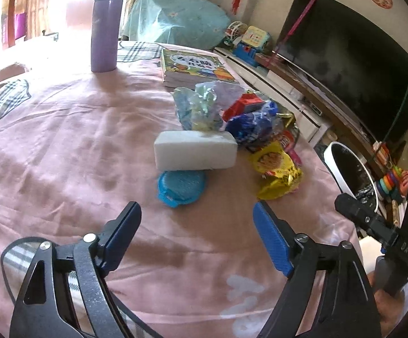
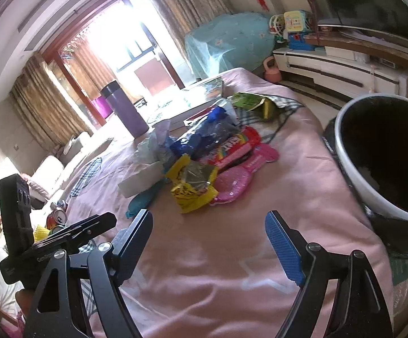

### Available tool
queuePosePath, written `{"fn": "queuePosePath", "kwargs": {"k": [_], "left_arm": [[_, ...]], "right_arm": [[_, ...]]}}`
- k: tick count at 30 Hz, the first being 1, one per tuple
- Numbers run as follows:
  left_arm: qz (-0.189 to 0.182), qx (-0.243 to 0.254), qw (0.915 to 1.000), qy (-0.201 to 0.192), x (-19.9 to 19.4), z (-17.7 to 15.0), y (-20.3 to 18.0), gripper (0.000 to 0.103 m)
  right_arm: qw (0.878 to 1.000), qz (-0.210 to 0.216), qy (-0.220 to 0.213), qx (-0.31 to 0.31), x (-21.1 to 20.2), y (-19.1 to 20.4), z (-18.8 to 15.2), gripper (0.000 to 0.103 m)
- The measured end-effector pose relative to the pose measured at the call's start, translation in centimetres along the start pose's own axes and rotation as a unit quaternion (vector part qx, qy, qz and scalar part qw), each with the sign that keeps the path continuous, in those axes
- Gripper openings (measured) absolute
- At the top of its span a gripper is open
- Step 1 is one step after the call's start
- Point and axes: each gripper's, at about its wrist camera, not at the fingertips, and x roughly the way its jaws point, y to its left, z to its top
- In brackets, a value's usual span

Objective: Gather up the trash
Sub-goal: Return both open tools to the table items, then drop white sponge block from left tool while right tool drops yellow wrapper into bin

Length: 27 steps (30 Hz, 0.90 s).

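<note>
Nearest the cameras, the left gripper (image 1: 196, 219) and the right gripper (image 2: 208, 229) both stand with jaws spread wide and nothing between them, poised above bare pink bedsheet (image 1: 63, 146). Just beyond lies the trash, seemingly untouched: a yellow snack wrapper (image 2: 191, 186) closest, pink packaging (image 2: 237, 176) beside it, then a red candy wrapper (image 2: 239, 143), a crumpled blue bag (image 2: 204, 135) and pale clear plastic (image 1: 195, 107), all heaped touching one another. A white foam block (image 1: 195, 153) resting partly on a blue round lid (image 1: 181, 187) sits at the heap's edge (whether these count as trash is unclear). The white-rimmed bin (image 2: 353, 166) stands just off the bed's side, near the right gripper, its interior too dark to judge. Farther back are a children's book (image 1: 195, 67) and a purple flask (image 1: 105, 28). By my reading, collecting has barely started; nearly every piece remains.
</note>
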Motion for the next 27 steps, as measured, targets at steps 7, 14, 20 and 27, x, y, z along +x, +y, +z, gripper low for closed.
{"fn": "queuePosePath", "kwargs": {"k": [7,14,20,27], "left_arm": [[-0.003,-0.004,1.0000,0.005,2.0,2.1,0.4,0.090],[-0.004,-0.014,0.9994,0.031,4.9,4.0,0.5,0.090],[0.009,0.004,0.9994,0.034,6.5,4.4,-0.5,0.089],[0.015,0.004,0.9998,0.010,5.3,4.0,0.0,0.080]], "right_arm": [[1.000,0.018,0.009,0.004,2.1,0.2,1.1,0.083],[0.999,0.025,0.032,0.000,4.6,0.1,2.0,0.082],[0.998,0.030,0.054,-0.009,6.2,0.3,1.9,0.039],[0.998,0.036,0.044,-0.012,4.6,0.5,1.4,0.021]]}}
